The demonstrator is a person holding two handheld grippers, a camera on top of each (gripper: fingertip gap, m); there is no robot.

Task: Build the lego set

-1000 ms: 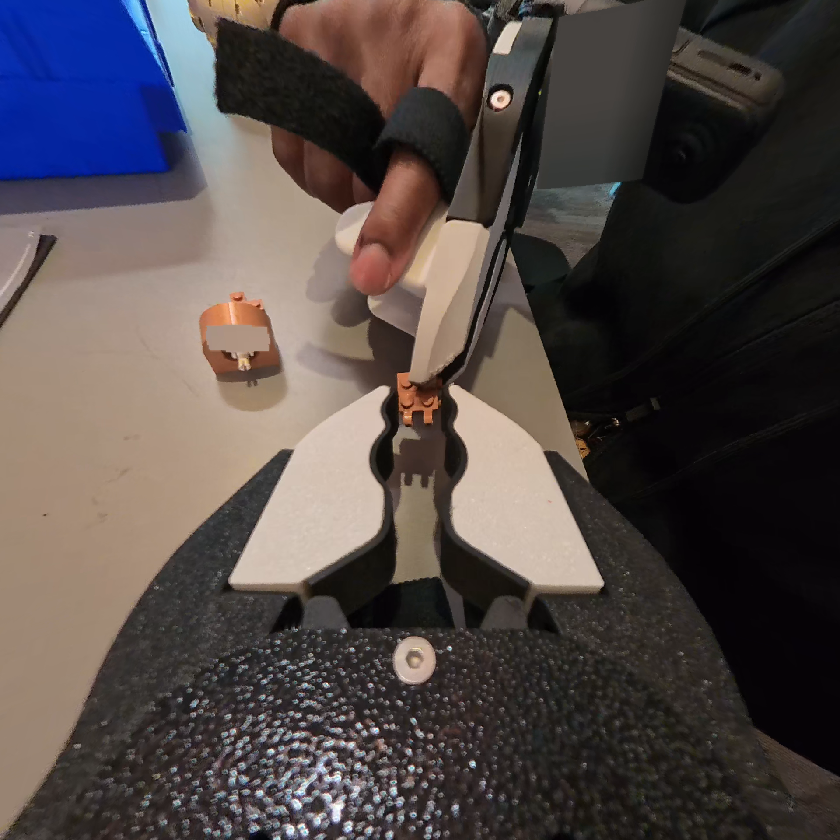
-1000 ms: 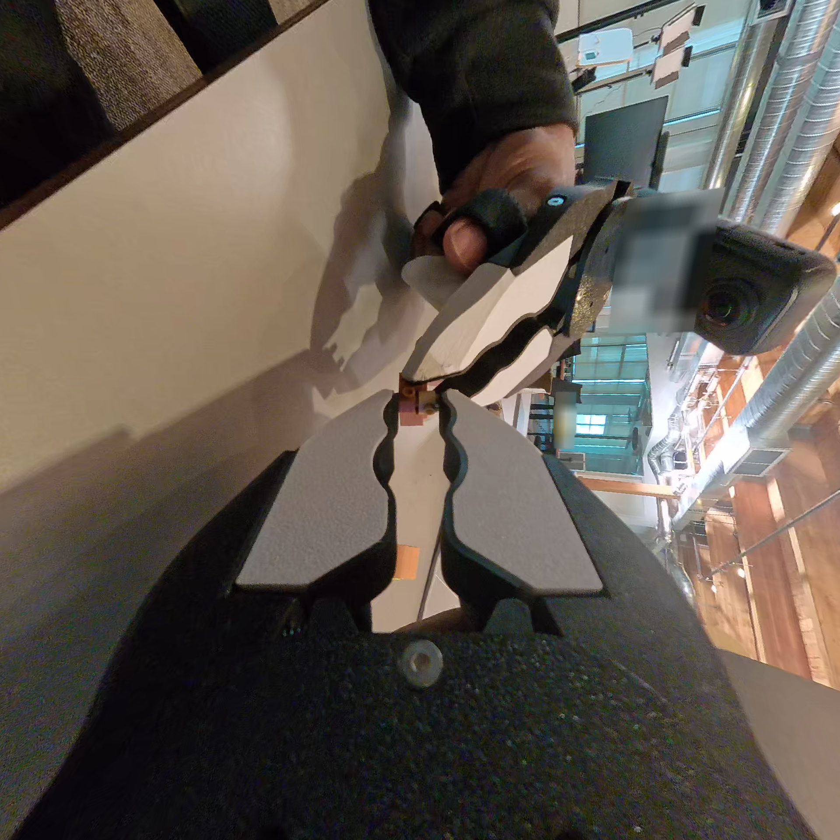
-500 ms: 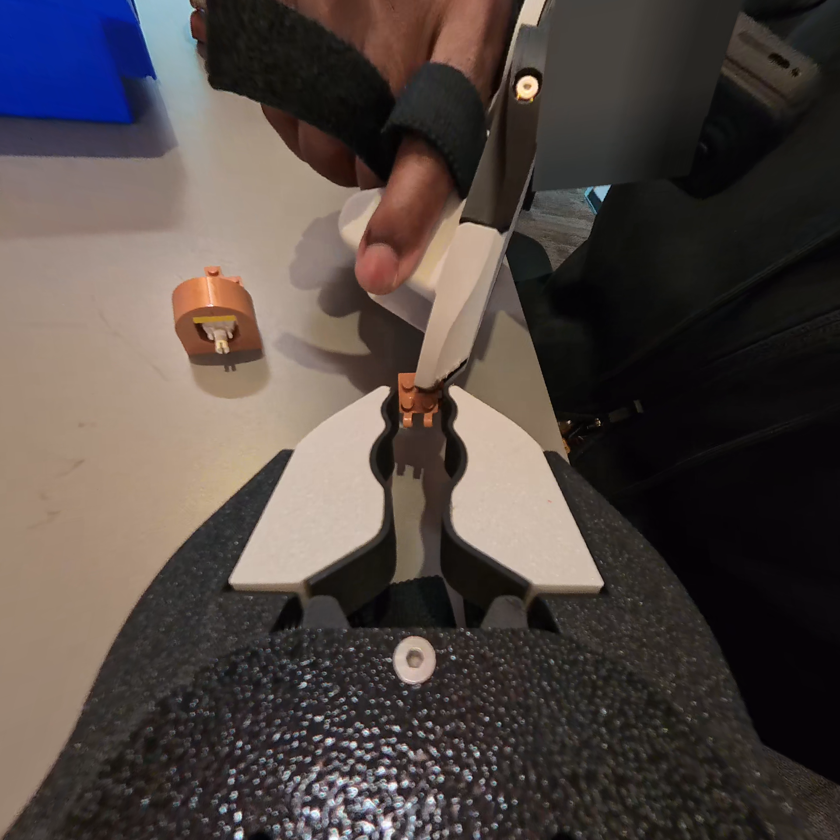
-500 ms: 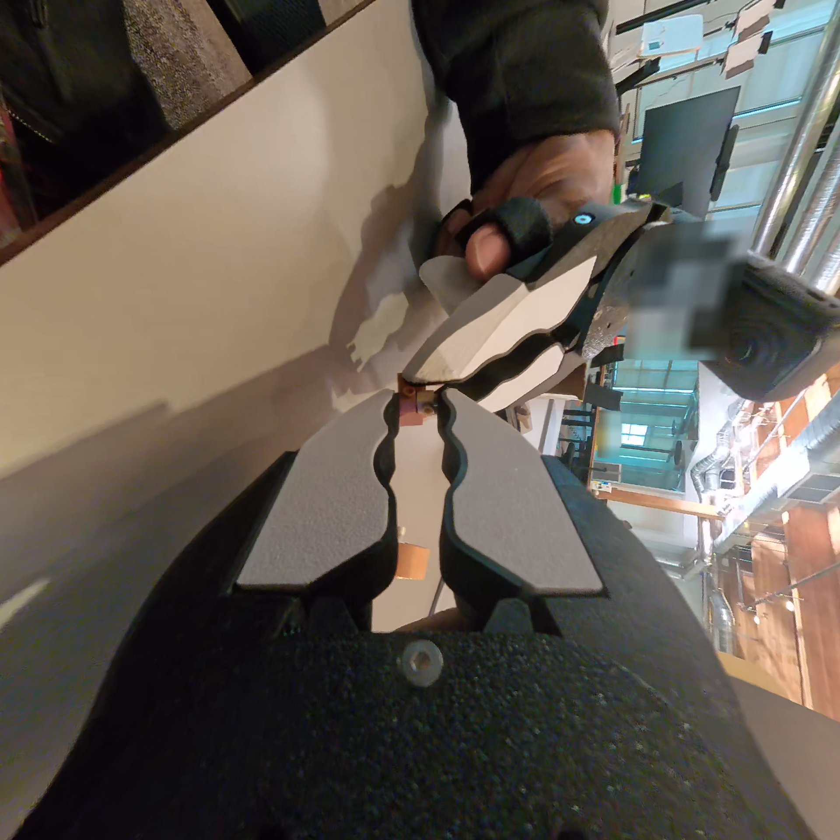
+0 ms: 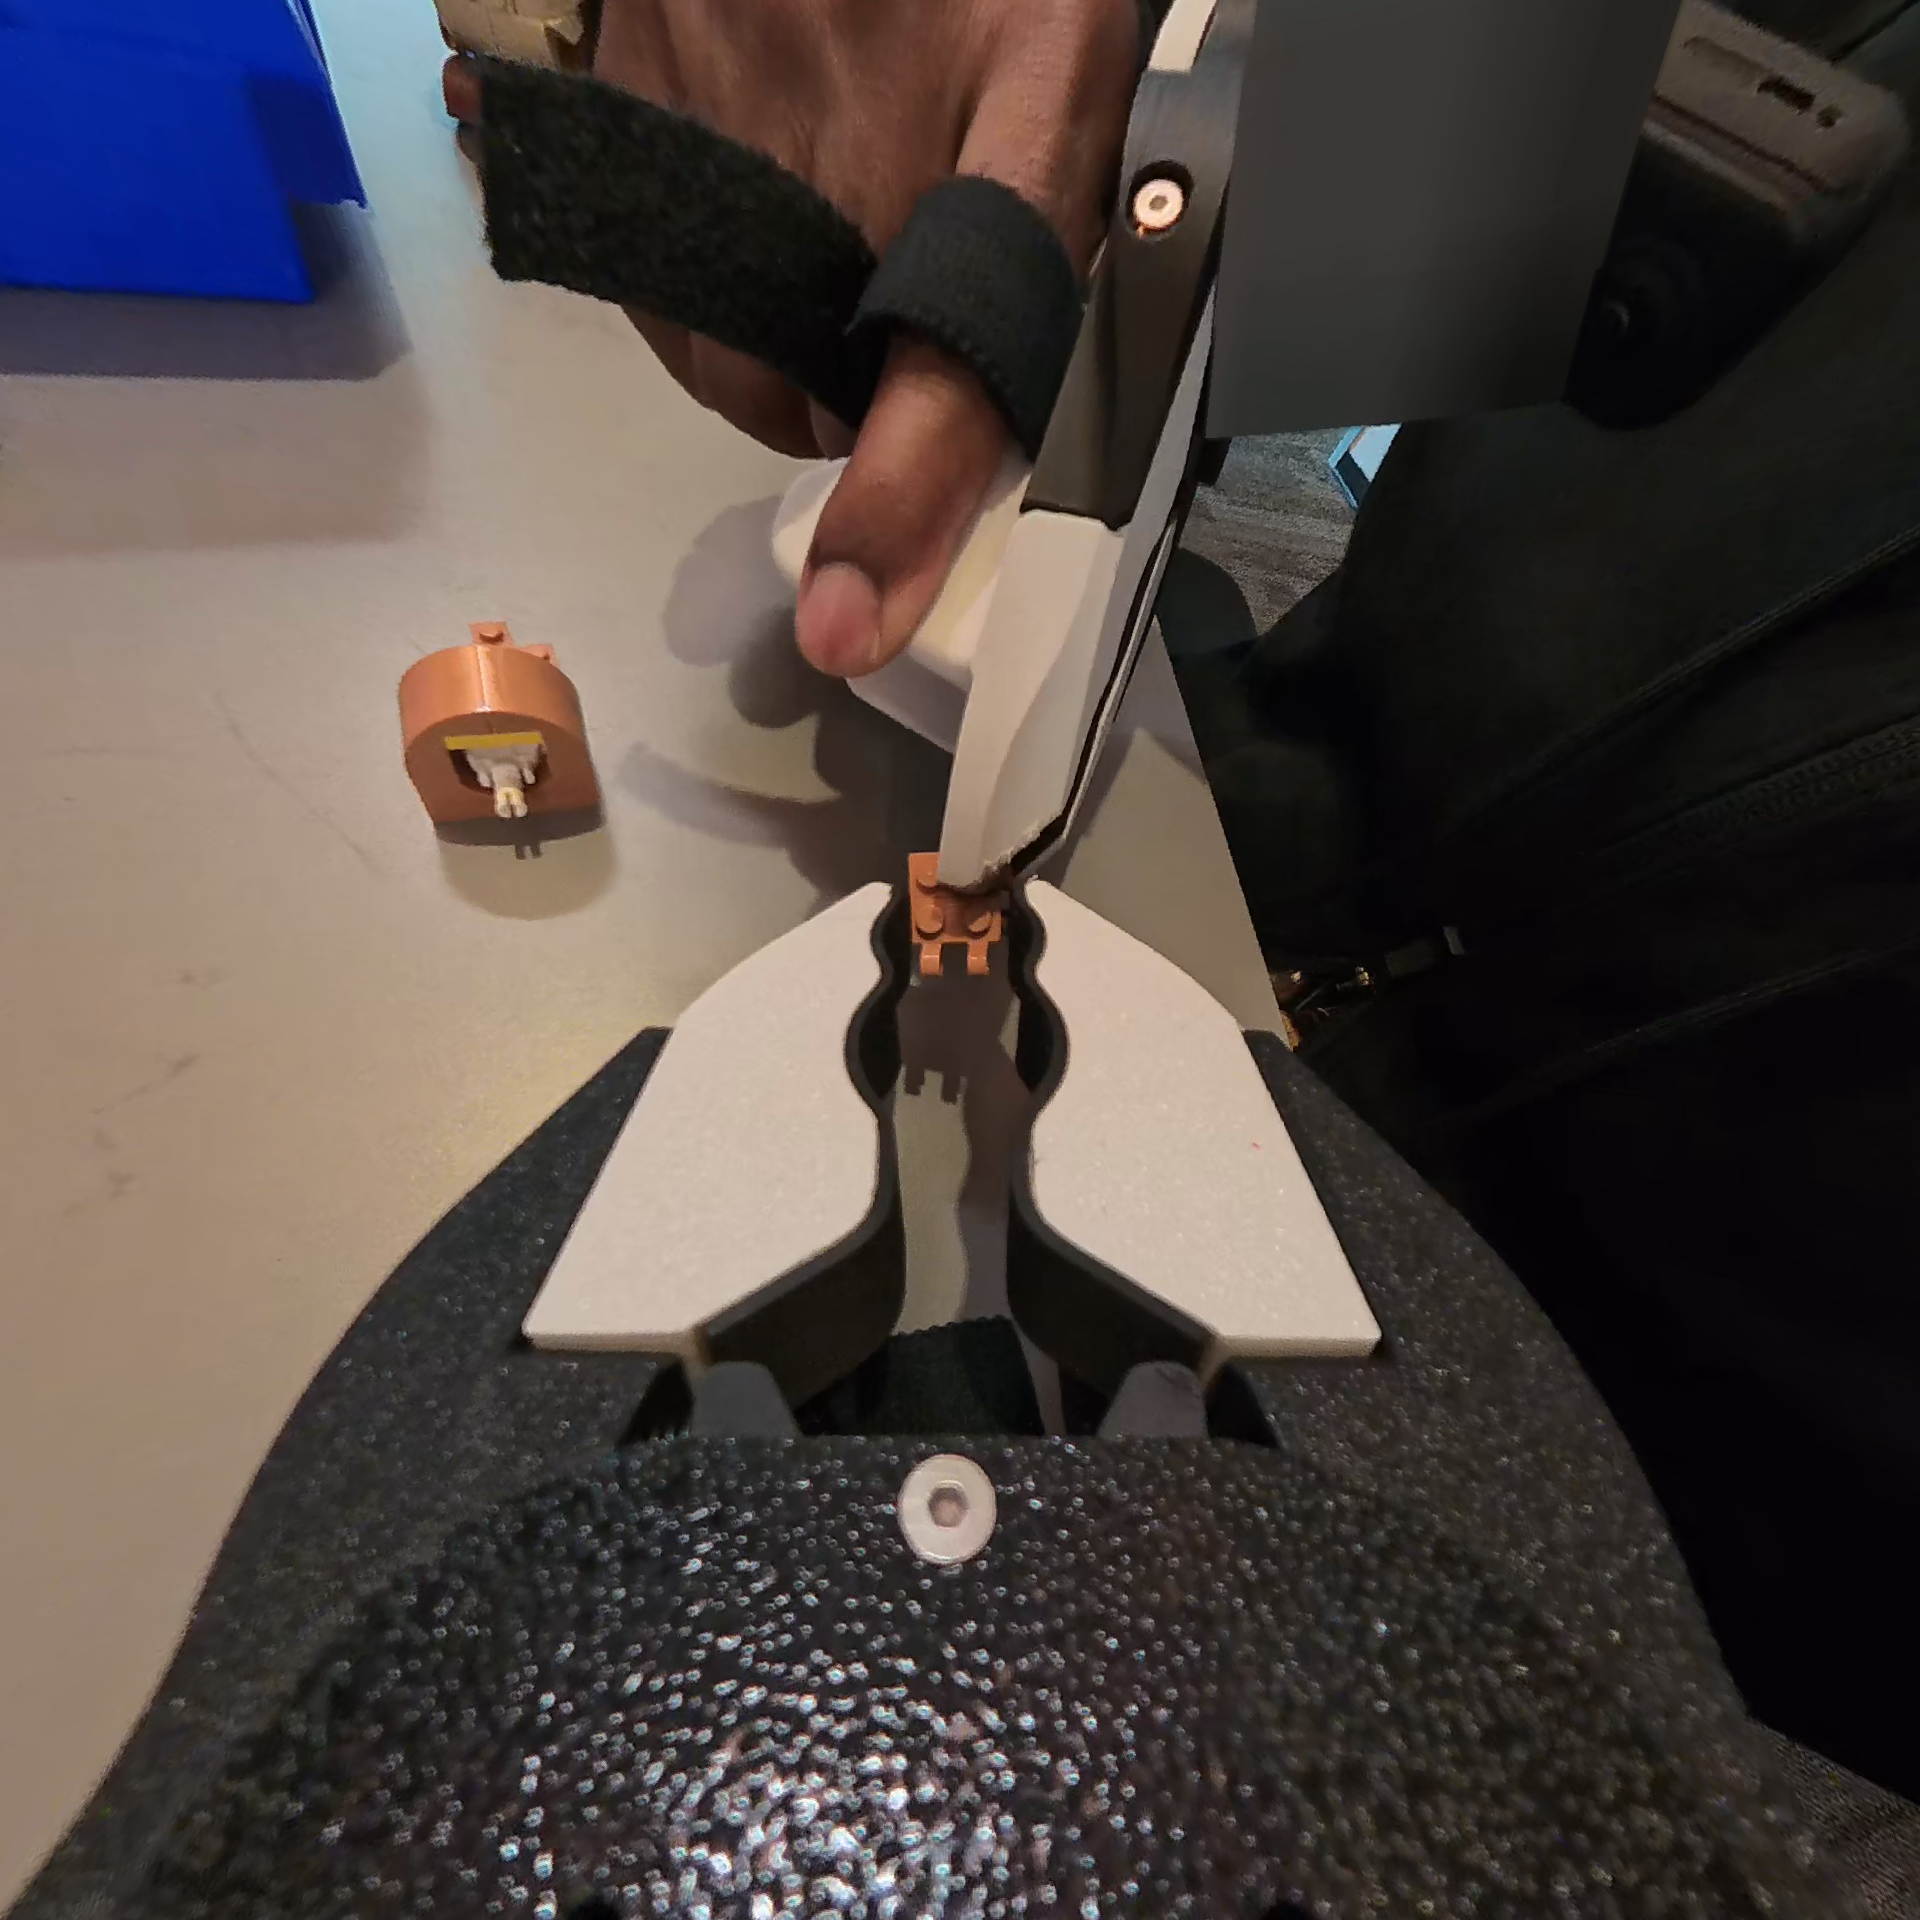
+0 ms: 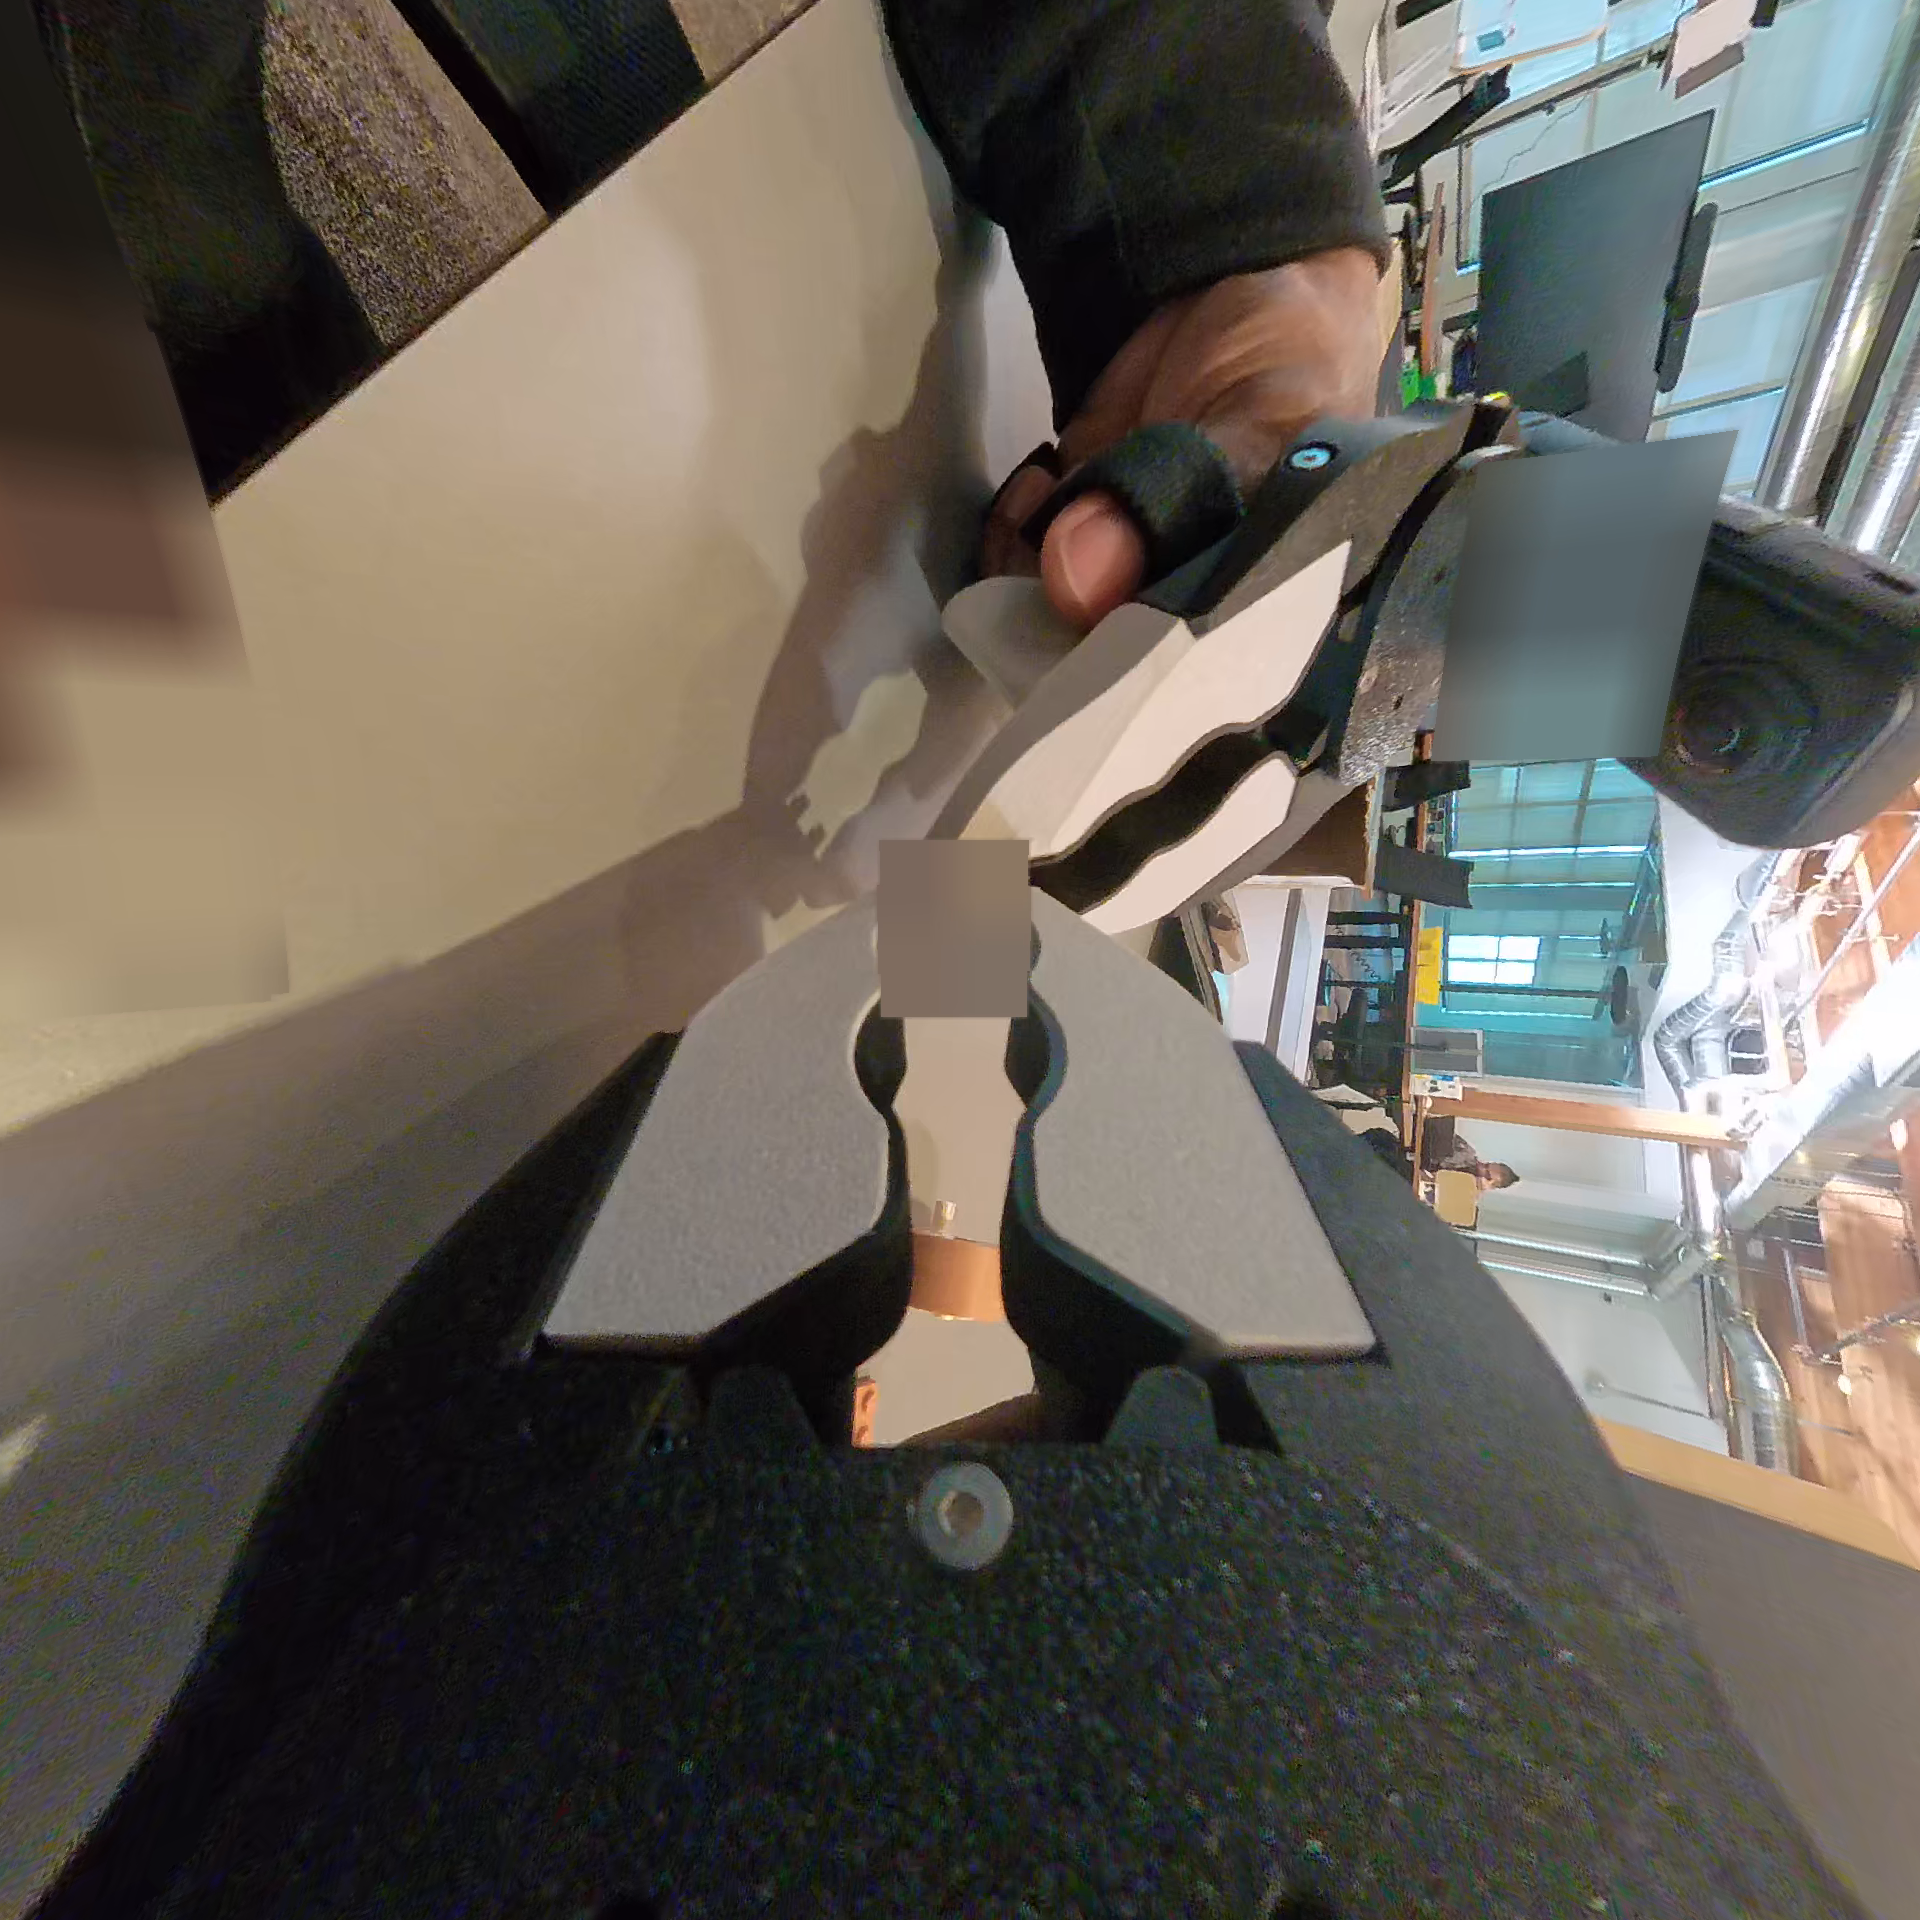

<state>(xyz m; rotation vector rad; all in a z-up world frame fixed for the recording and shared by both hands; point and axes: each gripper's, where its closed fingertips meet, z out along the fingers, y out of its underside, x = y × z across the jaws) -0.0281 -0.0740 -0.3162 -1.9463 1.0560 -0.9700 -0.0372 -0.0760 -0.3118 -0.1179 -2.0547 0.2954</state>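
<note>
My left gripper (image 5: 958, 920) pinches a small orange studded plastic plate (image 5: 956, 925) above the grey tabletop's (image 5: 260, 1018) near edge. The right gripper (image 5: 997, 883) bites its far end — its own tips are masked, grasp unclear. Opposing pulls could pop the plate loose.

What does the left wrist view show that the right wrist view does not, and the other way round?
Only the left wrist view: a small orange brick between the left tool's fingertips, with the right tool's tips on it from above; the whole round orange part lying on the table; a blue bin.

Only the right wrist view: a room behind with a dark screen and metal pipes; a patch covers the right tool's tips there.

Both: the two tools meeting tip to tip, a strapped hand, the table.
</note>
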